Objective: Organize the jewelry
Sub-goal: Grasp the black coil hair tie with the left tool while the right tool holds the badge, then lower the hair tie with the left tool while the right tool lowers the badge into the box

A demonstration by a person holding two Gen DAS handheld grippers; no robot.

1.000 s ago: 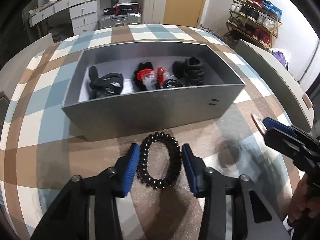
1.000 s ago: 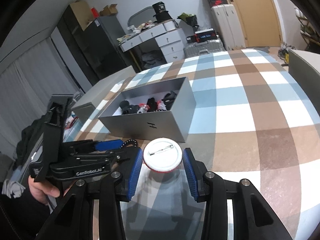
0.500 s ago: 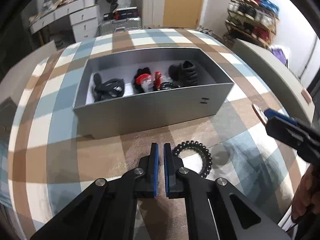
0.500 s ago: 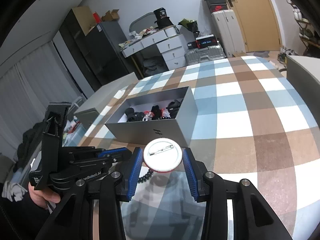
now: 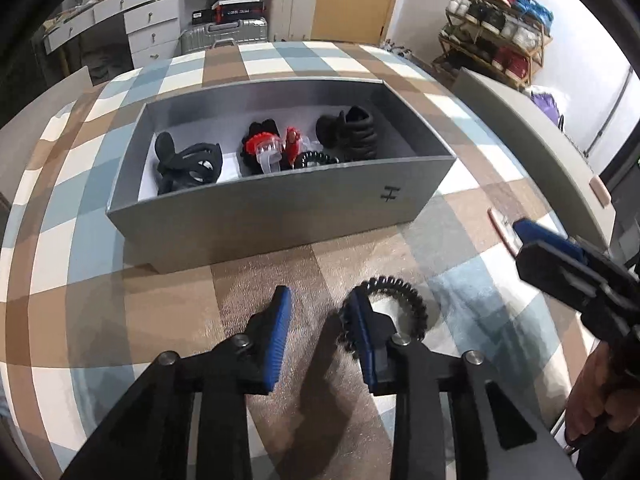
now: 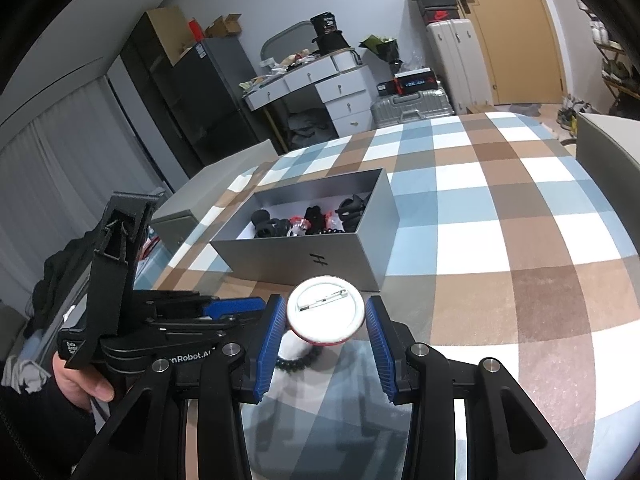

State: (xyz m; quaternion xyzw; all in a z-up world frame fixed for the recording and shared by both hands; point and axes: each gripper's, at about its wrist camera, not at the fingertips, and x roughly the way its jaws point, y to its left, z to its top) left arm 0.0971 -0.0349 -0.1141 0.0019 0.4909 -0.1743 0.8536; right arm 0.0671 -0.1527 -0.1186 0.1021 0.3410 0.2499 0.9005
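One spiral hair tie [image 5: 400, 300], one badge [image 6: 325, 312], one grey box [image 5: 280, 216].

The room is evenly bright, and soft dark shadows lie on the checked tablecloth [image 5: 168, 312] under the tools. Both views bend strongly at the black, round edges. The far shoe rack [image 5: 496, 12] looks a little blurred.

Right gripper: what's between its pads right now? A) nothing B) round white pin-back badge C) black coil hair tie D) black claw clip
B: the right gripper pinches a round white badge, pin side facing the camera; the black coil hair tie lies on the table by the left gripper, whose jaws are opening with nothing between them.
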